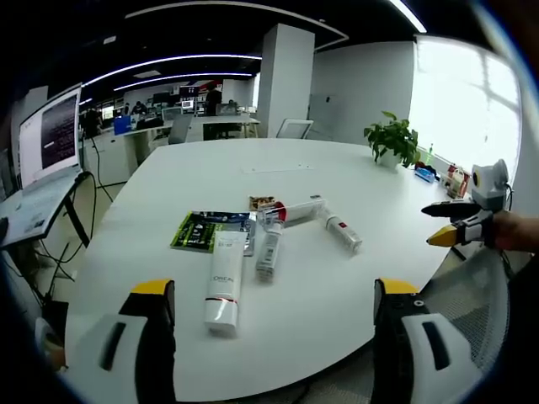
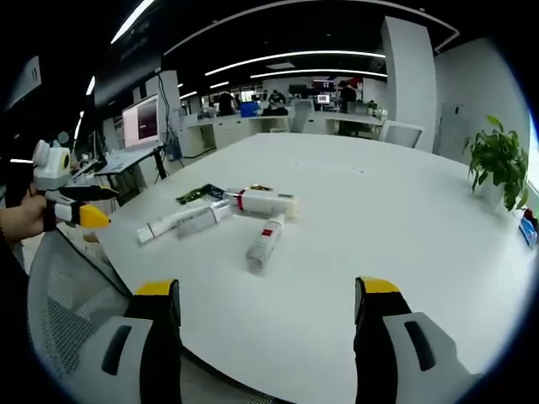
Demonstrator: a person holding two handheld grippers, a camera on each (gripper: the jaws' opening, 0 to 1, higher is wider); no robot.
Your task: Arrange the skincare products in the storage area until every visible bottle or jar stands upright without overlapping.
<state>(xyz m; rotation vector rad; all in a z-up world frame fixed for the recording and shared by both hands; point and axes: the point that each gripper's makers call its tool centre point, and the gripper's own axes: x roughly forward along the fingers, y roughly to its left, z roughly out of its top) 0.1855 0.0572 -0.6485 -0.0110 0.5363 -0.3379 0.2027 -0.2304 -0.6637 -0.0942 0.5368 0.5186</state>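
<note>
the tubes and bottles [image 1: 268,231] lie flat in a cluster on the white table [image 1: 337,177], well ahead of both tools. the left gripper [image 1: 274,316] is wide open and empty. the right gripper [image 2: 268,316] is likewise wide open, empty, short of the table edge.

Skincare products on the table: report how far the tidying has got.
Nothing looks done. The long white tube, the small silver tube, the red-banded white tube and the white bottle all lie flat, clustered by the green packet. Nothing is in hand: left gripper and right gripper are open, short of them. Everything remains to stand upright and separate.
</note>
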